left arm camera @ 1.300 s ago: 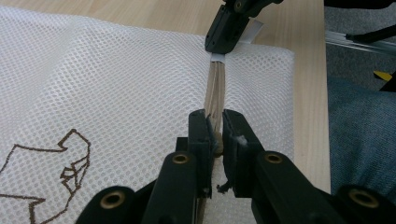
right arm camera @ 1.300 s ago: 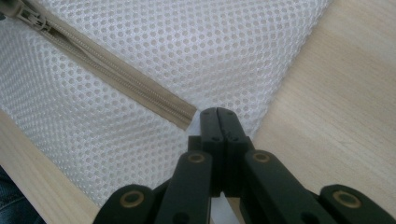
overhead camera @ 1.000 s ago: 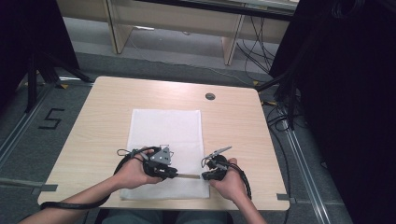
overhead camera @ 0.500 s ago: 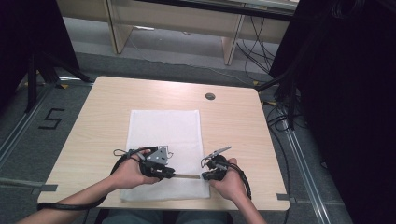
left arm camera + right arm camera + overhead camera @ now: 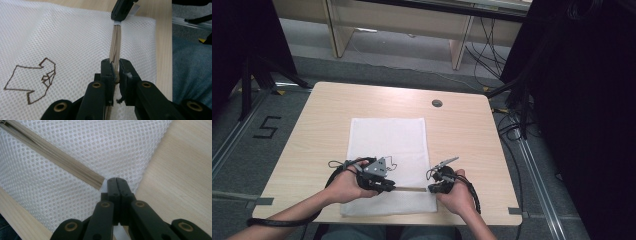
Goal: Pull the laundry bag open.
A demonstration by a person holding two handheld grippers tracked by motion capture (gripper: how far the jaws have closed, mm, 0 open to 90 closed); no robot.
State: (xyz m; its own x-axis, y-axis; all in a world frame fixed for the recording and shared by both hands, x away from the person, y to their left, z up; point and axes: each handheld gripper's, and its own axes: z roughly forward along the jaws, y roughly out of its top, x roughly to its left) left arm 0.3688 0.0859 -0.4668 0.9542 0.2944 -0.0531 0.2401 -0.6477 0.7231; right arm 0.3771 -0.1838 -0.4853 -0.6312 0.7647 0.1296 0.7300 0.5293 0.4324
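We have a white mesh laundry bag (image 5: 387, 165) lying flat on the counter (image 5: 462, 130), its tan zipper (image 5: 115, 45) running along the near edge. Our left gripper (image 5: 115, 72) has its fingers pinching the zipper pull (a small tan tab between the pads), ready to slide it. Our right gripper (image 5: 116, 185), fingers pressed together on the mesh just past the zipper's end, likely anchors the bag so the zipper stays taut.

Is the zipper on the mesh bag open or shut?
Shut along the stretch in view: the zipper teeth mesh together across the white mesh bag.
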